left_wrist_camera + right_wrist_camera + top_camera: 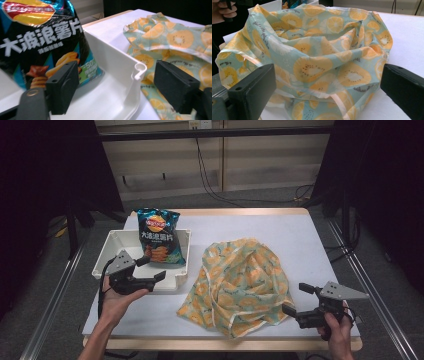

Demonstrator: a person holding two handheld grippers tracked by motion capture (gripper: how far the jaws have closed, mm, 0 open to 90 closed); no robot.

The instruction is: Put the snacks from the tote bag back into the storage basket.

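- Step looks like: chip bag (159, 236) just set in white bin (112, 241), leaning on its far wall; left gripper (151, 268) spread wide, nothing between the jaws, hanging over bin's near right corner
- Right gripper (295, 298) jaws wide apart, empty, at near right edge of fruit-print cloth bag (240, 282)
- Next probably: grab the cloth bag's rim; soft and crumpled, so aim for a fold
- Room: bin wall just beside bag's left edge; table (300, 235) bare to the far right

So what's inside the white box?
A blue bag of potato chips stands in the white box, leaning on its far wall. The bag hides the floor beneath and behind it; the rest of the floor looks bare.
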